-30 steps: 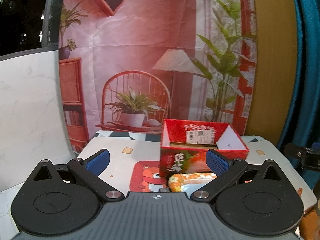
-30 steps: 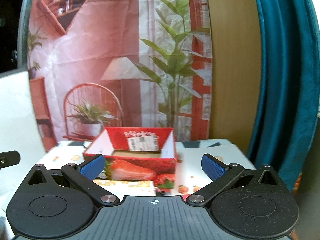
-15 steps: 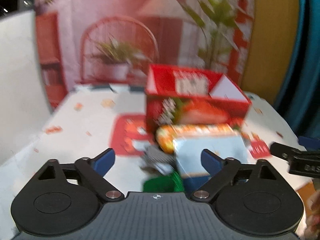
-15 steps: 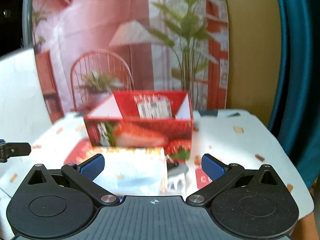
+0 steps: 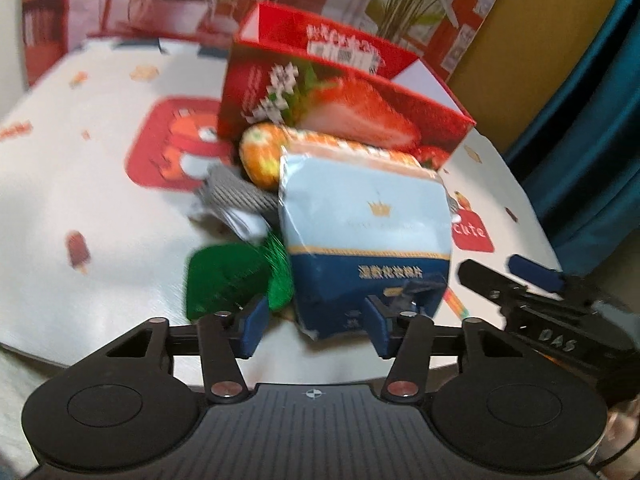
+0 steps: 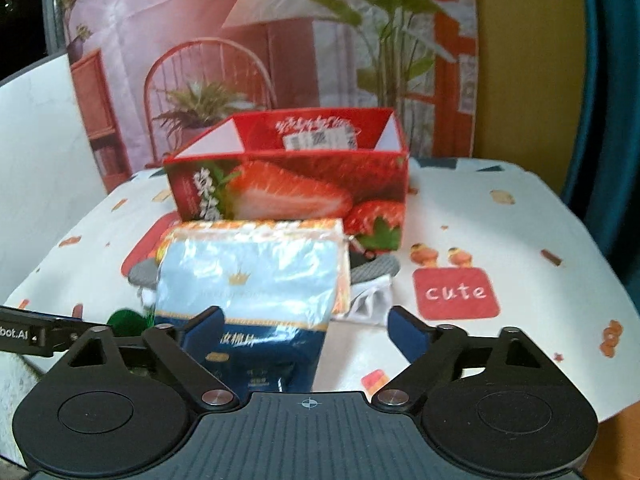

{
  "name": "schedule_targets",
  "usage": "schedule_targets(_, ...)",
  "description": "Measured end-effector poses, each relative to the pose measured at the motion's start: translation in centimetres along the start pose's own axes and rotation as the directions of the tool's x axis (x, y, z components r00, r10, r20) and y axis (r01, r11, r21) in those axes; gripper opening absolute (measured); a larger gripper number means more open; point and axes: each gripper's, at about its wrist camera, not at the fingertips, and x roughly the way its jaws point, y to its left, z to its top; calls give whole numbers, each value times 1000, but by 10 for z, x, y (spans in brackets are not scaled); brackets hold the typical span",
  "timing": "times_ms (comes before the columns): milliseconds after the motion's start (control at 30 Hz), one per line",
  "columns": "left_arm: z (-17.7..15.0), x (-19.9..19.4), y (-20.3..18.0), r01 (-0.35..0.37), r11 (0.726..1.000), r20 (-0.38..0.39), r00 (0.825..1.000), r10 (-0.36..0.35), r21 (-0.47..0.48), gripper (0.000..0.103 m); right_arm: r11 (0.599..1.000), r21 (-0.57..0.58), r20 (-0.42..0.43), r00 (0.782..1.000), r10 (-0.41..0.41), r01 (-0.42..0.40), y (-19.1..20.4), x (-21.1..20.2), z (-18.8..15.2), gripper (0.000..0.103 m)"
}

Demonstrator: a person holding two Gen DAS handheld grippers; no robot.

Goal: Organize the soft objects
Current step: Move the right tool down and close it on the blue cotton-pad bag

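The left gripper (image 5: 314, 330) is hovering low over the white printed tablecloth (image 5: 100, 216), its blue-padded jaws about half apart and just now narrowing; the near corner of a soft light-blue and navy plastic packet (image 5: 366, 236) is lying between them, though the pads are not seen pressing on it. The right gripper (image 6: 306, 332) is standing wider, its jaws also just now closing in, with the same packet's navy end between them and a clear gap at the right pad. The packet is lying on a pile in front of the open red strawberry-printed cardboard box (image 6: 288, 184), over an orange-and-white soft pack (image 5: 262, 156), a grey knitted cloth (image 5: 232, 196) and a crumpled green fabric piece (image 5: 228, 276).
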Motion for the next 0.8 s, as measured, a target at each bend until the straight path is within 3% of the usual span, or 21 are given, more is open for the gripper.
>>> schedule_targets(200, 0, 23, -2, 44, 998, -34, 998, -45, -37, 53, 999, -15, -27, 999, 28, -28, -1, 16, -6, 67)
schedule_targets(467, 4, 41, 6, 116, 988, -26, 993, -119, -99, 52, 996, 26, -64, 994, 86, -84, -10, 37, -18, 66)
schedule_targets(800, 3, 55, 12, 181, 975, 13, 983, -181, -127, 52, 992, -8, -69, 989, 129, -129, -4, 56, -26, 65)
